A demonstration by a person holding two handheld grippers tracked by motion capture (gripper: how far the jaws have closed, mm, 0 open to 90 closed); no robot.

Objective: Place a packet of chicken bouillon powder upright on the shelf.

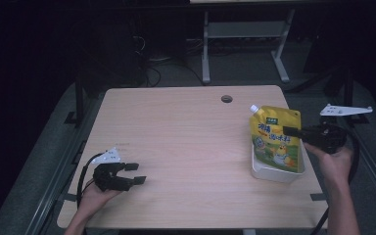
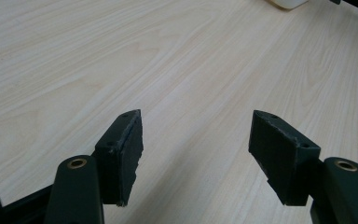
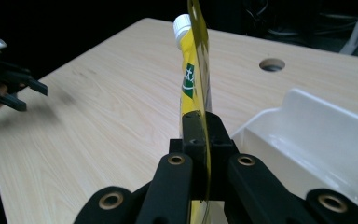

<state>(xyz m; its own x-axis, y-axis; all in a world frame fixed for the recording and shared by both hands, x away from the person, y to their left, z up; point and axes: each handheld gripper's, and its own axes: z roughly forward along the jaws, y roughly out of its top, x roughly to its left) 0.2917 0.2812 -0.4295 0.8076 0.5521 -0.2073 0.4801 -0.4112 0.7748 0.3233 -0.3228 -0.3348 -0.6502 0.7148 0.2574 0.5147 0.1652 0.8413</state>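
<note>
Object: spouted pouch, soft, light, slippery film | Grip: flat side seam advised | Right gripper: clamped on pouch edge above white tray | Left gripper: jaws apart, nothing held

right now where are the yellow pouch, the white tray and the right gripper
yellow pouch (image 1: pixel 275 139), high view, on its printed front
white tray (image 3: pixel 307 122), right gripper view, on its near wall
right gripper (image 3: pixel 204 128), right gripper view, between its fingertips, clamped on the pouch edge
</note>
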